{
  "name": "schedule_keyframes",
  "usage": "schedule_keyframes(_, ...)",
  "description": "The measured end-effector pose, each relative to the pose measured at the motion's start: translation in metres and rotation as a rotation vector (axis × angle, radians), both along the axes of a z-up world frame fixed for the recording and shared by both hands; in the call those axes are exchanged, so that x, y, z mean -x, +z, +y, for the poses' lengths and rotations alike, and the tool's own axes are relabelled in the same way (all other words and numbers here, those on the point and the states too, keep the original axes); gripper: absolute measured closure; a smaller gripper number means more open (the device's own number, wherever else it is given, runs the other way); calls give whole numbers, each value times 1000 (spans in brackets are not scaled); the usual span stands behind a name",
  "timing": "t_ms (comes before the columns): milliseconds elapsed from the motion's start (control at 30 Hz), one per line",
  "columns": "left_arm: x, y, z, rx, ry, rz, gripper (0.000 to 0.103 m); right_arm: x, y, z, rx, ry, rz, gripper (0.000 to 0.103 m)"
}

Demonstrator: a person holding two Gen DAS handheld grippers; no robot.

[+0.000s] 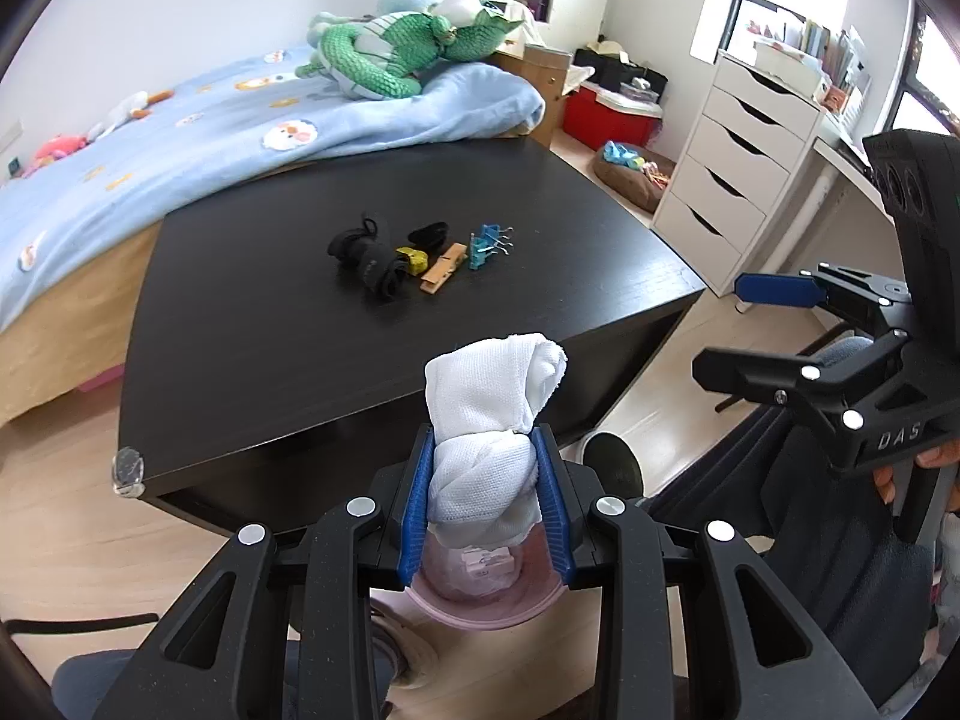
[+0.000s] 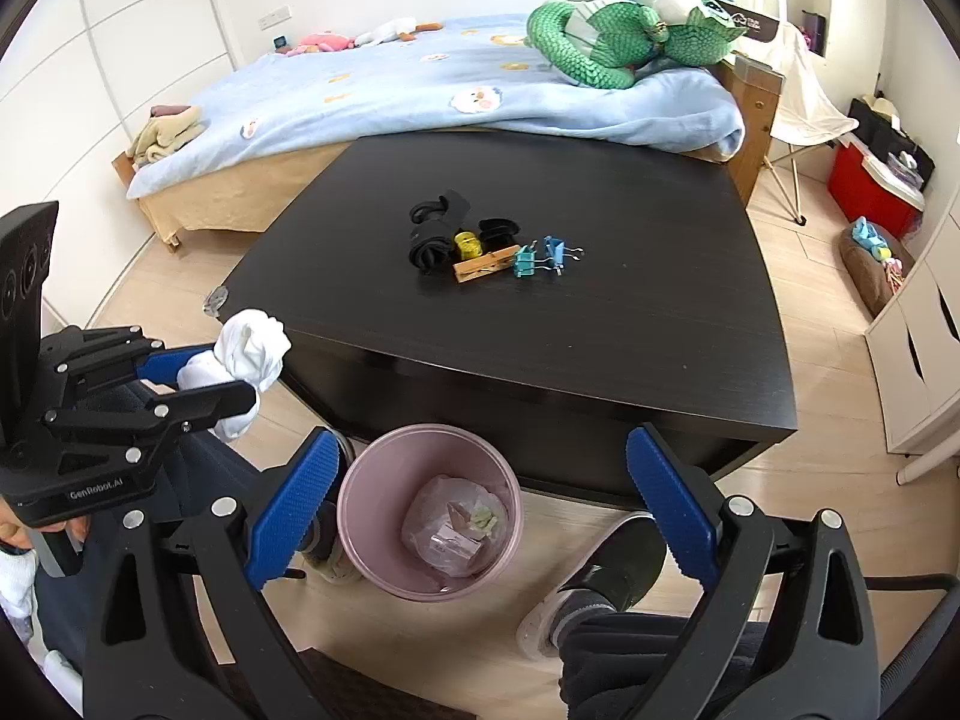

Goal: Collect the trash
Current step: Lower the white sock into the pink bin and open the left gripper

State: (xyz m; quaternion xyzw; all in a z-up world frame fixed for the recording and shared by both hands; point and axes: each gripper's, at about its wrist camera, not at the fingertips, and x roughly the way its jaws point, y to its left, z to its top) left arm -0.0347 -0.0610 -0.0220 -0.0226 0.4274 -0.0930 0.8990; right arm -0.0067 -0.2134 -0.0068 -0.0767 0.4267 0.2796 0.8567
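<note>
White knotted cloth (image 1: pixel 489 420) is pinched between the blue pads of the left gripper (image 1: pixel 489 480), held above the pink bin (image 2: pixel 429 510); the right gripper (image 2: pixel 480 504) is spread wide over that bin, nothing between its fingers; crumpled plastic (image 2: pixel 453 531) lies inside the bin, just beside the black table (image 2: pixel 600 330).

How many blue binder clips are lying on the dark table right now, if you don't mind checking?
2. Both lie side by side at the right end of the small pile on the table: one binder clip next to the wooden clothespin, the other binder clip just right of it.
</note>
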Motion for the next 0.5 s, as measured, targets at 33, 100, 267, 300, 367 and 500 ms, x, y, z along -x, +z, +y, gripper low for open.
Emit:
schedule_keyframes(33, 0, 0, -1, -2, -4, 0, 71, 0, 0, -1, -1, -2, -1, 8)
schedule_keyframes(100, -1, 0, -4, -3, -11, 3, 71, -1, 0, -4, -3, -7, -1, 8)
schedule_keyframes(267, -3, -2, -7, -1, -24, 14, 68, -2, 0, -8, -9, -16, 4, 8)
schedule_keyframes(300, -3, -3, -8, 3, -27, 15, 67, -2, 0, -8, -9, -17, 4, 7)
schedule_keyframes(367, -5, -4, -8, 3, -27, 22, 57, -3, 0, -8, -11, -16, 5, 7)
schedule_keyframes(500, -5, -6, -4, 13, 1, 11, 12, -4, -1, -9, -11, -15, 7, 7)
